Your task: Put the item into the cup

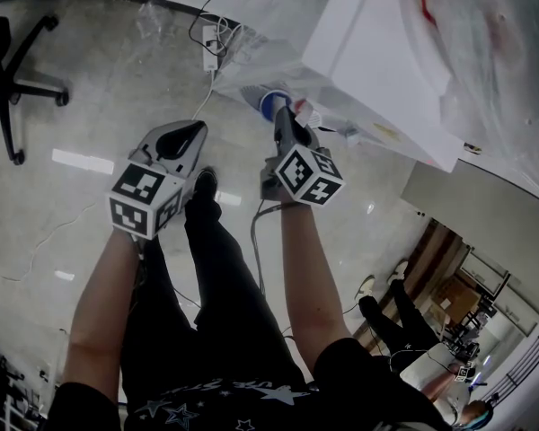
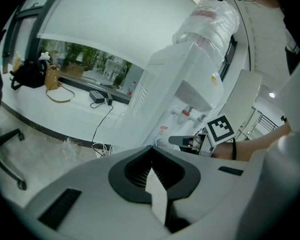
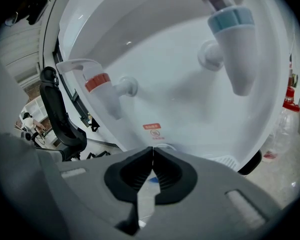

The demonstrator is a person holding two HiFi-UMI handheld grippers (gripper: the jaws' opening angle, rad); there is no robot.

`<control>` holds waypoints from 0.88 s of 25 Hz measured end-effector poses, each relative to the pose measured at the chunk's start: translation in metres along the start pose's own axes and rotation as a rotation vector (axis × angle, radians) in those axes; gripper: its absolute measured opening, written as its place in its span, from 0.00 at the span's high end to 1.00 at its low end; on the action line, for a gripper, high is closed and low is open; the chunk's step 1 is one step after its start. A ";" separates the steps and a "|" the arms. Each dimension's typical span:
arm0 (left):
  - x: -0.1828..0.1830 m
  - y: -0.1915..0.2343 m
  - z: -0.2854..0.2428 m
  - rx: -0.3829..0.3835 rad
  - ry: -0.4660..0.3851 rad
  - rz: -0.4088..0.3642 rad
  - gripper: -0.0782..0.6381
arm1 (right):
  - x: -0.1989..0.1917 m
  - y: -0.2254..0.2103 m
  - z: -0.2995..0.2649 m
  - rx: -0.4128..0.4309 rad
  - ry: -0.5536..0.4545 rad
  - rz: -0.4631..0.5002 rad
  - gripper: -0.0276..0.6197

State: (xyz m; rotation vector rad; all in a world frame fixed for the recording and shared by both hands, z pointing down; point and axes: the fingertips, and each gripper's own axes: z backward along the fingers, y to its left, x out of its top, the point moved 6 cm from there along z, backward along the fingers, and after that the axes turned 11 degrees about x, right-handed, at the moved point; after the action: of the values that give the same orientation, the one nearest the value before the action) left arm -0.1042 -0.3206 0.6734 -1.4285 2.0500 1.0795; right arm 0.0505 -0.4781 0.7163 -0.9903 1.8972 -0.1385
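Note:
A white-and-blue paper cup (image 1: 269, 104) hangs in the air in front of a white water dispenser (image 1: 377, 43), and my right gripper (image 1: 286, 115) is shut on its rim. In the right gripper view the jaws meet at the tips (image 3: 151, 150); a sliver of the cup's white rim (image 3: 163, 146) shows just beyond them, below the red tap (image 3: 101, 86) and the blue tap (image 3: 235, 44). My left gripper (image 1: 187, 137) is held to the left over the floor, shut (image 2: 151, 153) with nothing in it. From it I see the right gripper (image 2: 177, 141) and the cup (image 2: 159, 142). No other item shows.
A bag-covered bottle (image 2: 210, 19) tops the dispenser (image 2: 180, 79). A power strip with cables (image 1: 211, 48) lies on the floor beside it, an office chair (image 1: 13, 70) stands far left. A plastic bottle (image 3: 280, 129) stands right of the dispenser. Another person (image 1: 404, 321) is at lower right.

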 end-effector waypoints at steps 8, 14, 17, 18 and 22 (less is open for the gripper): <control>0.002 0.000 -0.002 -0.023 0.000 -0.002 0.88 | -0.002 0.001 -0.004 0.008 0.014 -0.008 0.83; 0.007 -0.003 0.003 -0.039 0.014 -0.010 0.88 | 0.001 0.005 0.006 -0.016 -0.011 -0.024 0.83; 0.013 -0.003 0.010 -0.053 0.015 -0.025 0.88 | 0.002 0.013 0.014 -0.029 -0.022 -0.033 0.83; 0.016 -0.003 0.013 -0.059 0.015 -0.034 0.88 | 0.002 0.017 0.018 -0.034 -0.030 -0.037 0.83; 0.027 -0.004 0.032 -0.086 0.014 -0.053 0.88 | 0.004 0.039 0.039 -0.052 -0.071 -0.051 0.83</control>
State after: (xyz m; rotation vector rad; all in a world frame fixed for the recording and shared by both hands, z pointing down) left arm -0.1141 -0.3118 0.6335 -1.5271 1.9861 1.1513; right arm 0.0576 -0.4432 0.6744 -1.0658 1.8199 -0.0828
